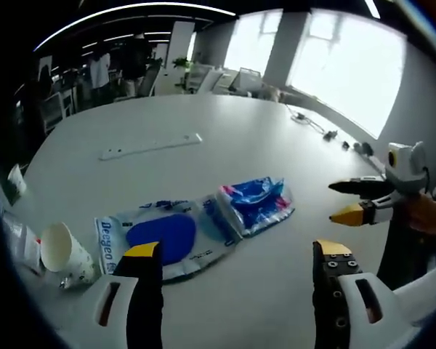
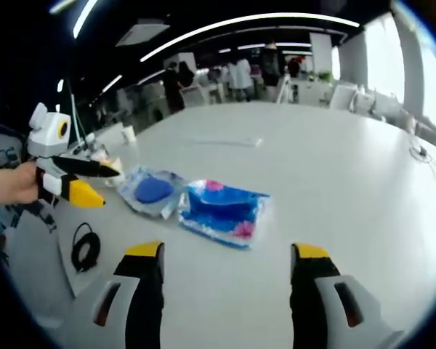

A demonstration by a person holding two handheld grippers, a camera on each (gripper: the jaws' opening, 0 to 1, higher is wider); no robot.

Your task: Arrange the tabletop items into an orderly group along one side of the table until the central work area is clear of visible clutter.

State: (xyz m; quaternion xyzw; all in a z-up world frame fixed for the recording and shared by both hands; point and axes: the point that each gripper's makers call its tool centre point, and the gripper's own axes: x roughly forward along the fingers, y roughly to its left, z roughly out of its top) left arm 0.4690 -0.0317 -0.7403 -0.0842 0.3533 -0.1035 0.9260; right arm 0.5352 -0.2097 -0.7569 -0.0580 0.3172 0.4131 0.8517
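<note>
Left gripper view shows the left gripper with jaws spread, hovering near a clear packet with a blue oval and a blue-pink crumpled packet on the white table. The right gripper hangs released too.

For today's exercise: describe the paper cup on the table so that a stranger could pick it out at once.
Start at the big white table and find the two blue plastic packets lying side by side. Beyond the packet with the dark blue oval lies the paper cup, the one white cup on its side.
</note>
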